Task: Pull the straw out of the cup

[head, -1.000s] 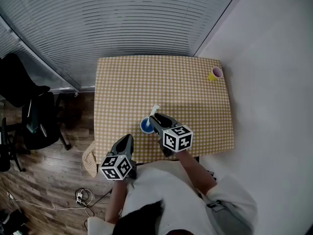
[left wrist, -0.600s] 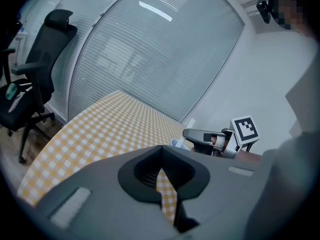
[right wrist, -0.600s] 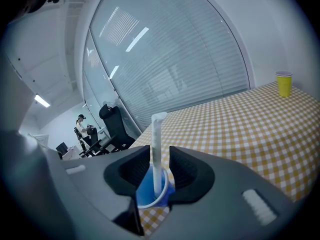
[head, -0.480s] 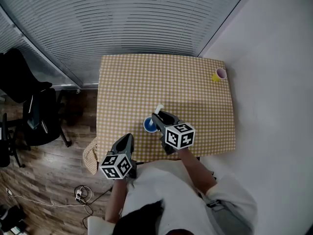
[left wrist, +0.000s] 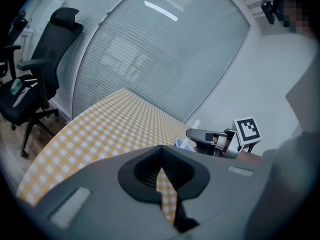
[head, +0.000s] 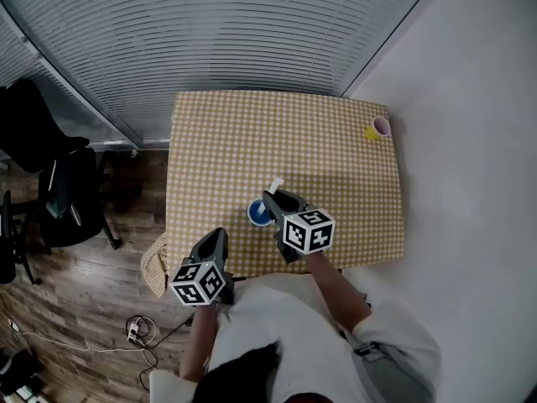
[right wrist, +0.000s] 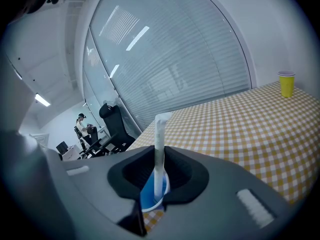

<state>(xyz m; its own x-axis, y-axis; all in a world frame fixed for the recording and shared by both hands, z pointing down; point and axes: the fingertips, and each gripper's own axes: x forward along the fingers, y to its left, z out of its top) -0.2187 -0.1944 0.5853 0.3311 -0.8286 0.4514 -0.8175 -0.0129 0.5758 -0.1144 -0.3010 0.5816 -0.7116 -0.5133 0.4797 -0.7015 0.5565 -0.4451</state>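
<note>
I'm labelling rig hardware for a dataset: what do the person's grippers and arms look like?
The left gripper and right gripper are dark grey moulded shells tapering to two jaws with black ribbed pads. Each carries a white cube printed with black square markers. The person wears a white top with loose sleeves.

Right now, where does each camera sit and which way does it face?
Head view: on the person's head, looking steeply down at the table; shows arms, left tongs, right tongs.
Left gripper view: rides the left tongs, shut and empty, facing across the table towards the blinds; right tongs at its right.
Right gripper view: rides the right tongs, whose jaws have just been closing and pinch the straw over the blue cup; yellow cup far right.
Shared: head and right gripper views both show straw, blue cup, yellow cup.
</note>
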